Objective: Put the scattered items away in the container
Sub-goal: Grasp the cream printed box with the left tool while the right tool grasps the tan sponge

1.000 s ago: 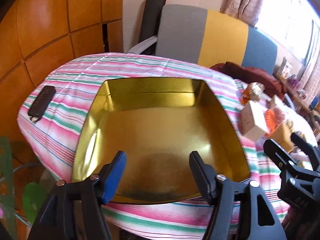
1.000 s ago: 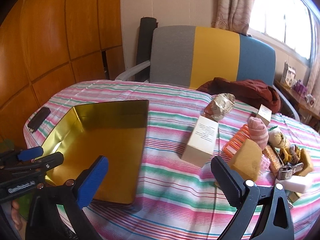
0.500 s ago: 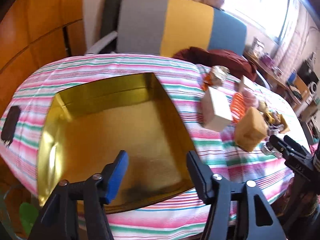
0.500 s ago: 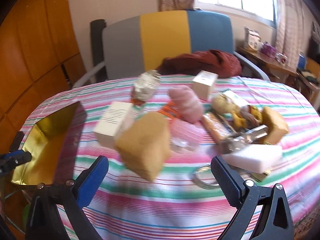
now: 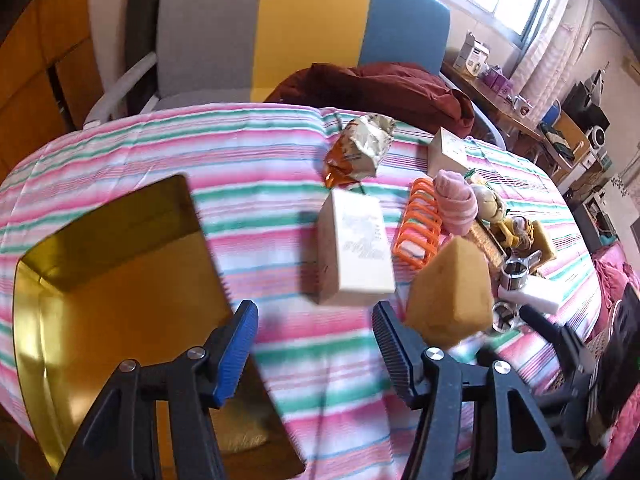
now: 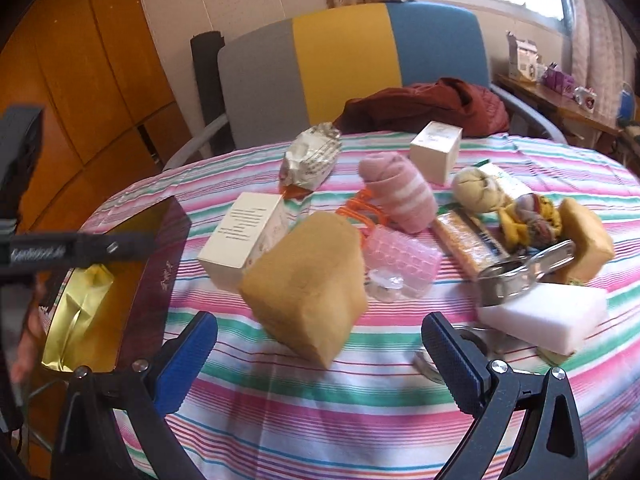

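Where the striped tablecloth (image 6: 320,412) drops away at the left, the gold tin (image 5: 120,280) sits open with only bare metal showing inside, and the left gripper (image 5: 314,344) hangs over its right-hand rim with jaws spread wide and nothing between them. Just right of the tin lies a cream box (image 6: 244,236) on its side, with a crumpled foil bag (image 6: 310,160) behind it. Next comes a tan sponge block (image 6: 308,284), the nearest item to the right gripper (image 6: 320,364), whose jaws are also wide apart and hold nothing; the block stands just beyond its fingertips, not touching them. Behind the block are an orange plastic rack (image 5: 420,224), a clear pink tray (image 6: 400,260) and a rolled pink sock (image 6: 398,192). Further right sit a small cream carton (image 6: 436,148), a wrapped biscuit bar (image 6: 464,240), a metal tool (image 6: 520,272), a white foam block (image 6: 544,316) and another tan sponge (image 6: 588,240). All these lie on the cloth, outside the tin
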### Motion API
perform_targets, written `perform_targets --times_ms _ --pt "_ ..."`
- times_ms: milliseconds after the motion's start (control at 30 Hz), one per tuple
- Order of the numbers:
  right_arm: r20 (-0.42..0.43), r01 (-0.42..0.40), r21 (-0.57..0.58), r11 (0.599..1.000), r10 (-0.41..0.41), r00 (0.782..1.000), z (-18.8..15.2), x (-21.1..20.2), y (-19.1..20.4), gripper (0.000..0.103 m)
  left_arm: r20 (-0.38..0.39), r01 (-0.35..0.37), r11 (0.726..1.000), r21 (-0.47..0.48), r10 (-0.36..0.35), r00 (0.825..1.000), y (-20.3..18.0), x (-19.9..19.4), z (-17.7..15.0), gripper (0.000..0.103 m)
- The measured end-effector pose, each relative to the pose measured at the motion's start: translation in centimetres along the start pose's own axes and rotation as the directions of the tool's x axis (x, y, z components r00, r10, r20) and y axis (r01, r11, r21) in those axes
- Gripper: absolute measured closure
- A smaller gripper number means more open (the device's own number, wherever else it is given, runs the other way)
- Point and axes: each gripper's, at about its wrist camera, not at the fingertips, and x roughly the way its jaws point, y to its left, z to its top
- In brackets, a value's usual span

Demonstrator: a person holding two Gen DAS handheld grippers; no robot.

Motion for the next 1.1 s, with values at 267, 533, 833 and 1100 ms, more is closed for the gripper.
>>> perform_targets --times_ms 267,533,833,1100 --pt "0.01 0.009 -0.021 1.0 -0.009 1.0 0.8 2.0 1.3 0.0 -0.055 -0.023 0.993 0.114 0.03 0.998 -3.0 4.5 3.2 0.041" --pt "0.008 0.03 -0.023 0.999 -0.03 1.0 1.3 3.8 1.5 0.001 -0.089 -0.053 0.977 0.205 0.072 0.993 -4.8 8.5 4.7 0.032" --pt "0.009 0.058 -0.039 0.998 -0.057 0.998 1.2 4.4 1.2 0.032 -0.124 -0.09 0.977 0.194 0.115 0.986 -3.5 10.7 3.9 0.051" --pt "0.002 0.025 -0.025 0.999 -0.025 1.0 1.0 3.5 0.5 0.037 -0.06 -0.045 0.986 0.162 0.055 0.997 -3.7 9.0 2.1 0.052"
